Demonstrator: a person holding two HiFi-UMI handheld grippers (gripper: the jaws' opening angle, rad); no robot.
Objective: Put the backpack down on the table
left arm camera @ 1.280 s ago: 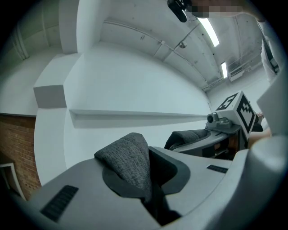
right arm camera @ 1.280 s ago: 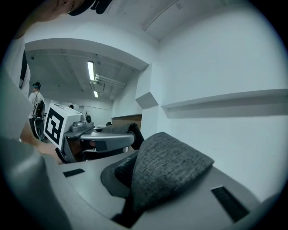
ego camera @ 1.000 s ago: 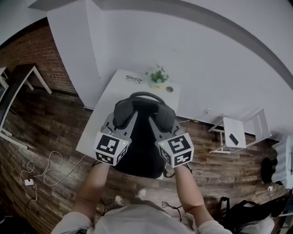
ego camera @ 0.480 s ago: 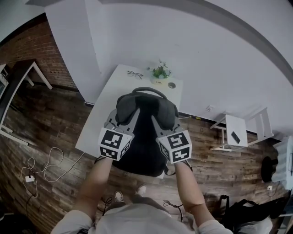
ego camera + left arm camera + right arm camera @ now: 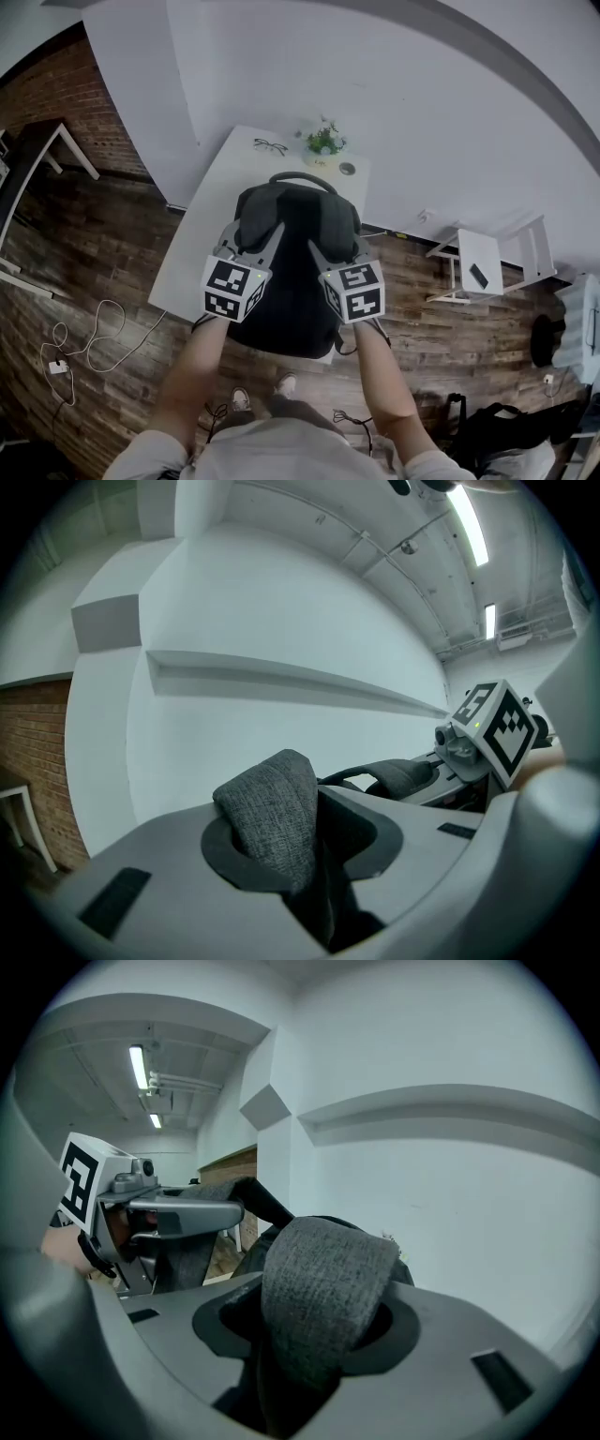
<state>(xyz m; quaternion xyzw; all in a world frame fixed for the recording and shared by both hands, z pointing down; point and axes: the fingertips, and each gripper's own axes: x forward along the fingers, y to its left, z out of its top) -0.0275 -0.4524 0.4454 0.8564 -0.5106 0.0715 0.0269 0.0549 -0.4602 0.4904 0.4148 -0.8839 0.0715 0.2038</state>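
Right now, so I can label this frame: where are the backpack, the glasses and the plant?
backpack (image 5: 291,281), head view, black front panel.
glasses (image 5: 271,145), head view, the frame.
plant (image 5: 324,141), head view, green leaves.

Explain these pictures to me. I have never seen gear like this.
No robot here: a person holds a two-jaw hand tool in each hand, the left gripper and the right gripper. The checkered cubes belong to them. The head view looks down from the person's head. The other two views come from cameras riding on each gripper, looking along its jaws. On the white table are glasses, a plant and a dark backpack. Between each gripper's jaws, which have just been opening, is a grey shoulder strap. The right strap sits loose in wide jaws; whether the left strap is pinched I cannot tell.
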